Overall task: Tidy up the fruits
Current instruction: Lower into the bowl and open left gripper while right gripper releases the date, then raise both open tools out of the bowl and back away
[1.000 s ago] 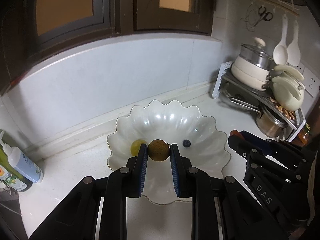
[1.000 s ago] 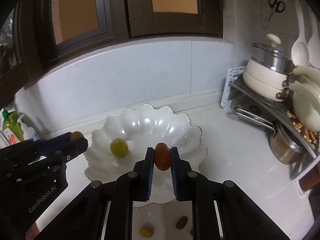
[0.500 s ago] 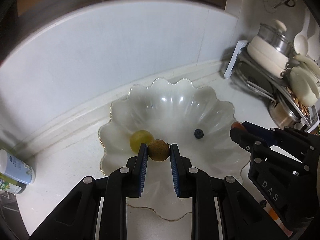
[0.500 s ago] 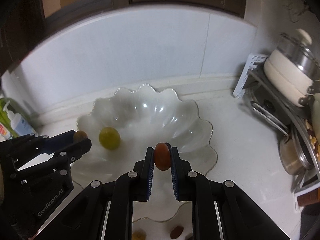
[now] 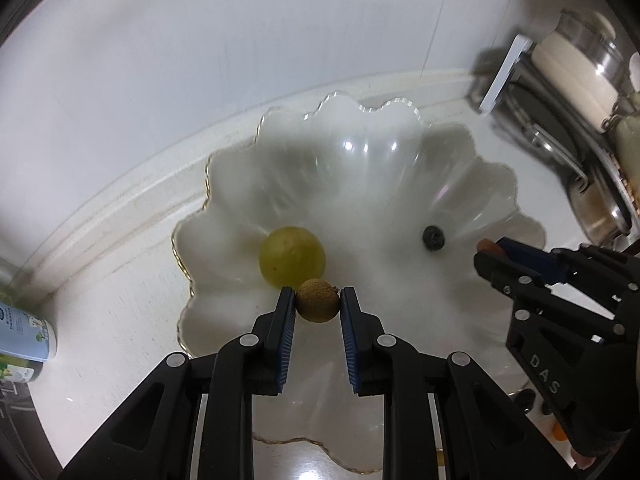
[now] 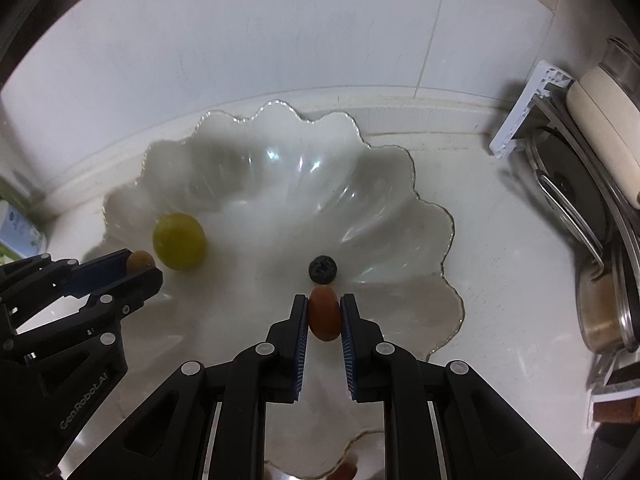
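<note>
A white scalloped bowl stands on the counter against the wall. Inside it lie a green round fruit and a small dark blueberry. My left gripper is shut on a brown rough-skinned longan over the bowl, just in front of the green fruit. My right gripper is shut on a reddish-brown oval fruit over the bowl, just short of the blueberry. Each gripper shows in the other's view, the right gripper at right, the left gripper at left.
A rack with pots and lids stands at the right on the counter. A bottle with a blue label stands at the left. Behind the bowl rises a white tiled wall. Small fruits lie on the counter near the bowl's front edge.
Both grippers have sunk and tilted down toward the bowl with their fruits still gripped. The window frames have left the views, and the bowl now fills most of each picture.
</note>
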Available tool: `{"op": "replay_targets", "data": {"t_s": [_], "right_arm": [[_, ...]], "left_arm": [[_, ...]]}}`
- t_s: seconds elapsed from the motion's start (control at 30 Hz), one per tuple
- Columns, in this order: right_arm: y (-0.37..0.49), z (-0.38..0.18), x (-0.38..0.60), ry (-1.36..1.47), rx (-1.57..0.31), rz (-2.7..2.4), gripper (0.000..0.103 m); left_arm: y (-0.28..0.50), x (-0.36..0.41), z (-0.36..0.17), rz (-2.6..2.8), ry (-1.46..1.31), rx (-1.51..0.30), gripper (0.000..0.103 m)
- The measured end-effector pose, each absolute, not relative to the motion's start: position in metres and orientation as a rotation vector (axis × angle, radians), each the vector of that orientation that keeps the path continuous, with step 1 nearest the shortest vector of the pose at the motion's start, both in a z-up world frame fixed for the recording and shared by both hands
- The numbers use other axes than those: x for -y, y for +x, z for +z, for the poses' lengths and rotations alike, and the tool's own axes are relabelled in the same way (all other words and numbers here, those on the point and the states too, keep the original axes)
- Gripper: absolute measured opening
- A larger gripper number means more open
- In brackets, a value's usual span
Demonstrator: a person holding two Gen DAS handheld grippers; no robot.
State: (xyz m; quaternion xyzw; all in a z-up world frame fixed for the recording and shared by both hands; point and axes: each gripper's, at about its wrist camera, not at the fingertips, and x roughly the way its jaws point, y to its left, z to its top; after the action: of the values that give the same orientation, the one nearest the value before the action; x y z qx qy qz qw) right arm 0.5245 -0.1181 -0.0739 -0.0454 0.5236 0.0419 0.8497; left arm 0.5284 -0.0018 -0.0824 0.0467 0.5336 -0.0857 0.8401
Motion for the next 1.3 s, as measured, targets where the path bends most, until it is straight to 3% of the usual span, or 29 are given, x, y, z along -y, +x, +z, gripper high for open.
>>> {"op": "replay_targets", "data": {"t_s": [0.53, 0.63, 0.7, 0.77, 1.3], "right_arm": [[0.533, -0.091, 0.119, -0.09, -1.161, 0.092, 0.018], [0.533, -0.091, 0.118, -0.098, -1.159, 0.09, 0.019], [0.532, -0.091, 0.118, -0.096, -1.161, 0.094, 0.027], [0.53, -0.089, 0.12, -0.096, -1.151, 0.084, 0.034], [0.497, -0.052, 0.135, -0.023, -1.06, 0.069, 0.034]], "left_arm": [[0.53, 0.009, -0.102, -0.148, 0.143, -1.189, 0.024], [0.531, 0.013, -0.102, -0.139, 0.15, -1.19, 0.037], [0.529, 0.011, -0.099, -0.129, 0.15, -1.181, 0.044], [0.527, 0.01, -0.095, -0.117, 0.159, -1.168, 0.044], [0.5, 0.004, -0.051, -0.107, 0.168, -1.04, 0.047]]}}
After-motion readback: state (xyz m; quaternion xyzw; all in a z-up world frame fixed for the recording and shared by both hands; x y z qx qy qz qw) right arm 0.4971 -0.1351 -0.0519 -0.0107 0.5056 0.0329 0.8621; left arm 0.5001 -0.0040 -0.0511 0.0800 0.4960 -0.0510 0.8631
